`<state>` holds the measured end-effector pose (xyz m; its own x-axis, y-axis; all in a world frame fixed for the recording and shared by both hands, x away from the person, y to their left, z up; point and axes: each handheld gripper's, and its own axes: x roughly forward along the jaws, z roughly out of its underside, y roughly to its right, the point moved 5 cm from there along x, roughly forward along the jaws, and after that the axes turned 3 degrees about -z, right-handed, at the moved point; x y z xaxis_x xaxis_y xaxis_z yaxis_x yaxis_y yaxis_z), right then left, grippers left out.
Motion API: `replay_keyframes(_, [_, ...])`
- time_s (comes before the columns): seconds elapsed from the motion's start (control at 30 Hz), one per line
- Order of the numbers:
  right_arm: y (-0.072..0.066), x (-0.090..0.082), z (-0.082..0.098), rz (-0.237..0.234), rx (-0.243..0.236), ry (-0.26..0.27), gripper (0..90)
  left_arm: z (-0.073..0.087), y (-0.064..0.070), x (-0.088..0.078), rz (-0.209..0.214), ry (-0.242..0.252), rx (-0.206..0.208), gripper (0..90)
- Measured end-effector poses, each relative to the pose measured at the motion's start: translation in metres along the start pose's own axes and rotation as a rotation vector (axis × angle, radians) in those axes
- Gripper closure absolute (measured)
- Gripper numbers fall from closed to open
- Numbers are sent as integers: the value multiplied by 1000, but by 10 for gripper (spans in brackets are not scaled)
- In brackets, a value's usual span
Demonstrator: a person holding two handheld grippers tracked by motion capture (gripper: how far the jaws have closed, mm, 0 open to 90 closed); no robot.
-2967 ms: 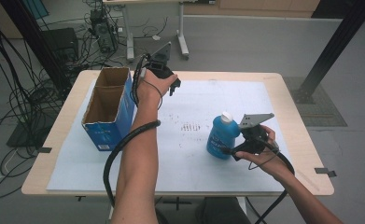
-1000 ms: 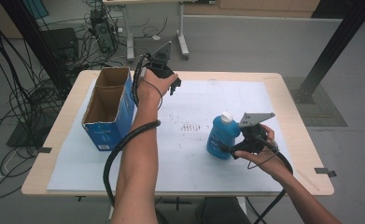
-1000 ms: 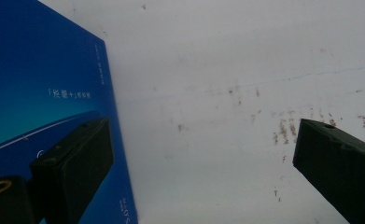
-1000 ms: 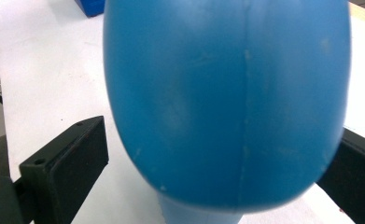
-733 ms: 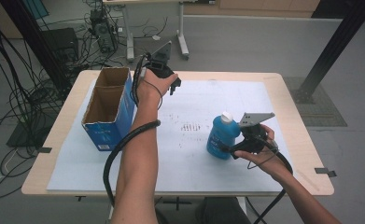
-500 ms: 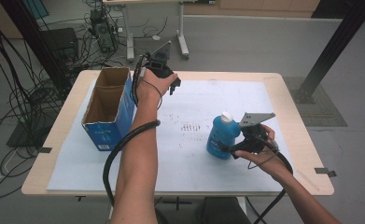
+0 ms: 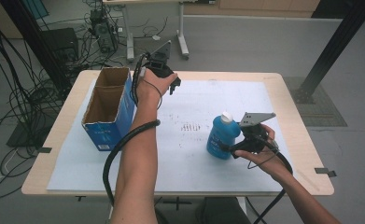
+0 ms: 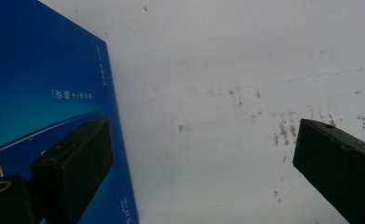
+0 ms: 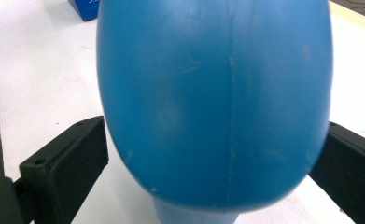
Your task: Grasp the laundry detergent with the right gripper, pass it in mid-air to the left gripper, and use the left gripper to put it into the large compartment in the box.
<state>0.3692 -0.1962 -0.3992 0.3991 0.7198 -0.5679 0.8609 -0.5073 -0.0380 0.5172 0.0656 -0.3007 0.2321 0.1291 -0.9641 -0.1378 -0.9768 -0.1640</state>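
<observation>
A blue bottle [image 7: 222, 137] with a white cap stands upright on the white sheet [image 7: 194, 100], right of the middle. My right gripper [image 7: 230, 148] reaches it from the right and is shut on its lower body; in the right gripper view the bottle [image 9: 217, 93] sits between both jaws, touching each. My left gripper [image 7: 173, 86] hangs over the far part of the sheet, just right of the blue cardboard box [image 7: 108, 109]. Its jaws stand wide open [image 8: 203, 154] with nothing between them, the box side [image 8: 45, 93] at the left.
The open-topped box stands at the table's left, with brown inner walls. Small dark specks [image 7: 189, 127] mark the sheet's middle. The wooden table edge [image 7: 306, 140] borders the sheet. Cables [image 7: 26, 93] and a desk frame [image 7: 180, 28] lie on the floor beyond.
</observation>
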Motion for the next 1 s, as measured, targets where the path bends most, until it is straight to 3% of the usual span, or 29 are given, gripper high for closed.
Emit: replay_keyframes(1.0, [0, -1, 0, 7, 1, 7, 26, 0, 0, 0, 0, 2, -1, 57])
